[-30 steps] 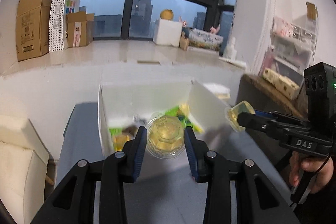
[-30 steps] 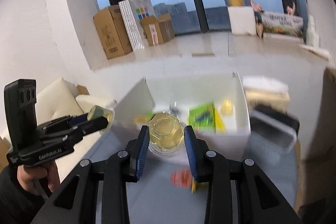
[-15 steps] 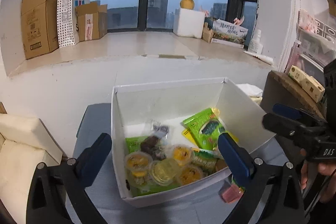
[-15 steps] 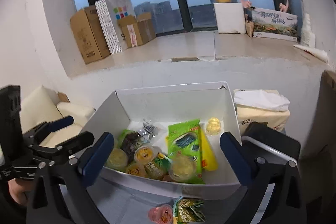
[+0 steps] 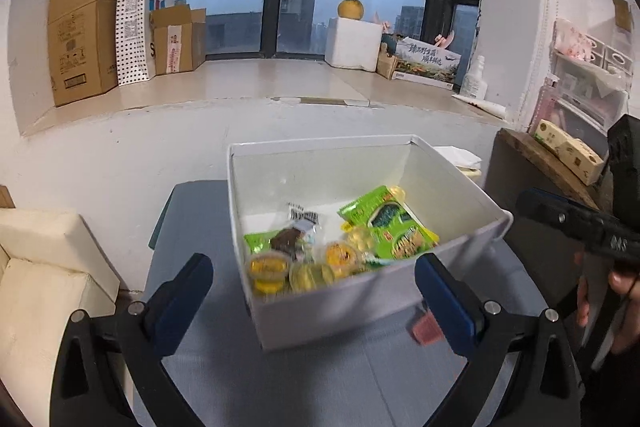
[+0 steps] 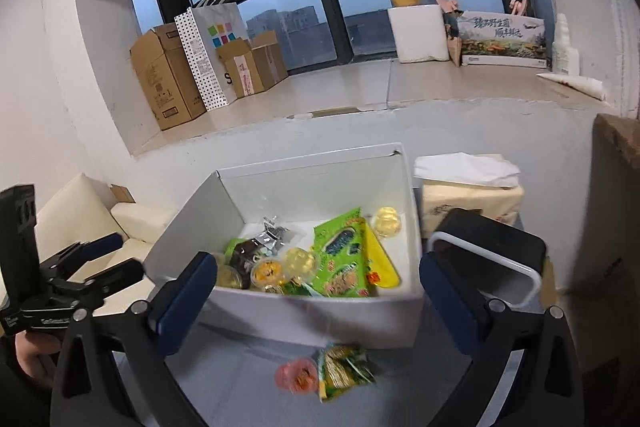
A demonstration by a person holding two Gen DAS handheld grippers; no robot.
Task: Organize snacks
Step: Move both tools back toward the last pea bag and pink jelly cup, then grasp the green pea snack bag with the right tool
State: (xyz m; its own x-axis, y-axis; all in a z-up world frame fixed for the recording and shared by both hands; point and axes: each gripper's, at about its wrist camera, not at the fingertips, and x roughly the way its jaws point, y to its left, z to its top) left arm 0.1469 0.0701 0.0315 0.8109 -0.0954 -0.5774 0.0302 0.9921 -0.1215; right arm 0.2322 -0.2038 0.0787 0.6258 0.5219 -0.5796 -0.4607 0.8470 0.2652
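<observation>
A white box (image 5: 340, 303) (image 6: 312, 315) stands on the grey table (image 5: 280, 387). Inside it lie a green packet (image 5: 390, 227) (image 6: 340, 259), several yellow jelly cups (image 5: 268, 265) (image 6: 300, 261) and a dark wrapped snack (image 5: 288, 239). My left gripper (image 5: 312, 261) is open and empty, its fingers spread in front of the box's near wall. My right gripper (image 6: 318, 261) is also open and empty, before the same box. On the table in front of the box lie a pink jelly cup (image 6: 298, 375) and a small green packet (image 6: 346, 367).
A black container with a white rim (image 6: 488, 259) and a tissue pack (image 6: 468, 195) sit right of the box. A cream sofa (image 5: 40, 267) is at the left and a wooden stand (image 5: 540, 155) at the right. Cardboard boxes (image 5: 80, 35) line the windowsill.
Each gripper held a clear jelly cup over the box one second ago. Both have opened wide, the cups now lie in the box, and both grippers have drawn back a little.
</observation>
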